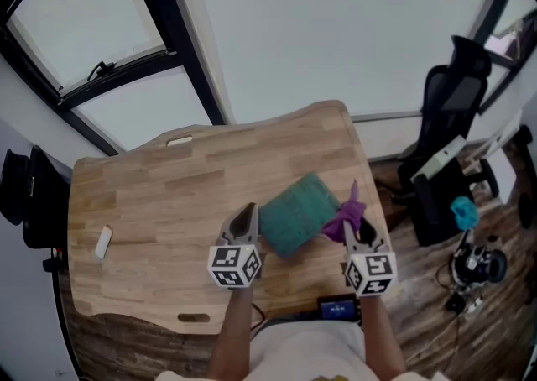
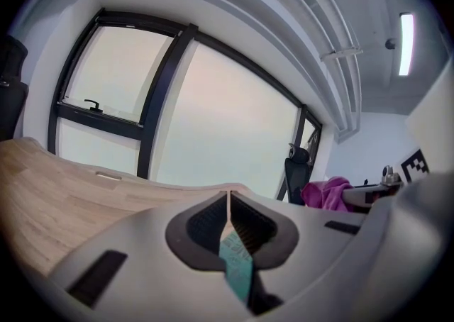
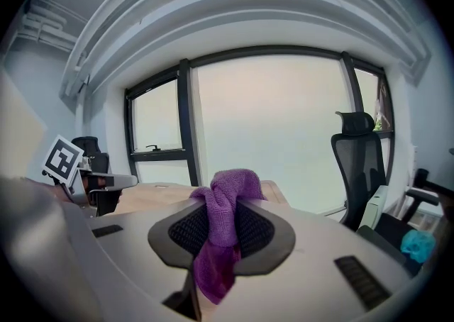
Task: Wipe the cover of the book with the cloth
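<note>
Book [image 1: 294,218] over table [image 1: 151,203], left claw [image 1: 245,215] on its left edge, cloth [image 1: 346,218] in right claw [image 1: 356,230] at its right.

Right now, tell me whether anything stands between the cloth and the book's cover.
Nothing visible does. The cloth, held in the right gripper, is at the right edge of the book. The left gripper grips the book's left edge, off the cover's middle.

Bright, washed-out window [image 1: 336,27] daylight; strong fisheye warping, dark corners
</note>
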The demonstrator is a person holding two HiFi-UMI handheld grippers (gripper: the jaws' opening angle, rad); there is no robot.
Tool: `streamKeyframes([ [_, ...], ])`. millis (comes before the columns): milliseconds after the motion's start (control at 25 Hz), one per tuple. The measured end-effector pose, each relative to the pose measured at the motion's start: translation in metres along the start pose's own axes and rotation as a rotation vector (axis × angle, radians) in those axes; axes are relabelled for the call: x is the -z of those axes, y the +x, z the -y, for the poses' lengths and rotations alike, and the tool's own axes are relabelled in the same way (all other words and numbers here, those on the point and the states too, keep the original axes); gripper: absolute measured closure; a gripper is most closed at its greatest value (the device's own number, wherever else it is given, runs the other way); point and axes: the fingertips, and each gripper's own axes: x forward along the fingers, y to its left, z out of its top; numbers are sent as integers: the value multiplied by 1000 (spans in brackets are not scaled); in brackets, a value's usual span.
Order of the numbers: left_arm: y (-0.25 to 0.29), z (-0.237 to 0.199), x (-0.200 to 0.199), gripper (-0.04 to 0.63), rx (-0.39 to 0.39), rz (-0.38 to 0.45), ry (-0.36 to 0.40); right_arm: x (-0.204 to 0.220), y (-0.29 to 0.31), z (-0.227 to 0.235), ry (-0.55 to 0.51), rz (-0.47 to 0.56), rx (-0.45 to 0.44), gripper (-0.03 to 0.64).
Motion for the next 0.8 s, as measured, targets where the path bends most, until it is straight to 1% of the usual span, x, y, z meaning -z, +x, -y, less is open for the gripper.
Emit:
streamKeyframes([
  [160, 7, 2, 2, 594, 12, -12, 2, -5, -3, 4, 42, 22, -3, 540],
  [400, 15, 6, 7, 594, 26, -35, 5, -1, 0, 5, 38, 6, -3, 540],
  [640, 22, -8, 20, 594, 14, -82, -25, 0, 13, 6, 29, -7, -21, 540],
  [800, 24, -17, 26, 592, -7, -97, -29, 5, 22, 7, 28, -20, -28, 540],
])
